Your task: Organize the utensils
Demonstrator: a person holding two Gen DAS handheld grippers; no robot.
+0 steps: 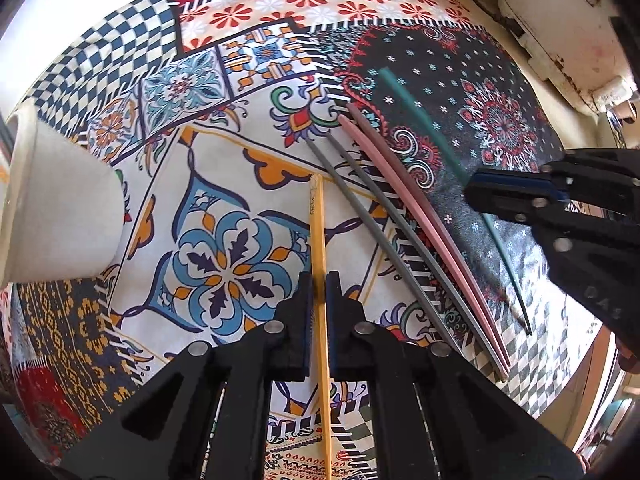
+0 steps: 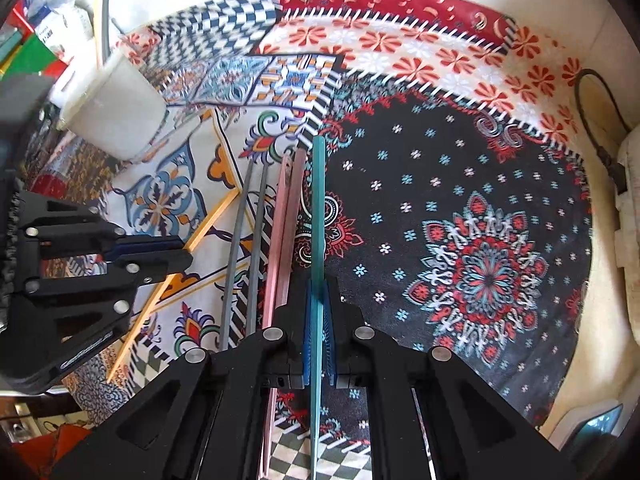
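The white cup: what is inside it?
In the right wrist view, a yellow stick and a grey stick rise from the white cup. Its wall covers their lower ends and anything else inside.

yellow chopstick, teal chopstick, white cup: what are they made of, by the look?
Yellow chopstick: likely bamboo or wood, matte, with dark flecks near the tip. Teal chopstick: probably plastic, uniform colour with a slight sheen. White cup: matte, faintly translucent walls with a rolled rim, so plastic seems likeliest; ceramic can't be excluded.

No legible txt anywhere.
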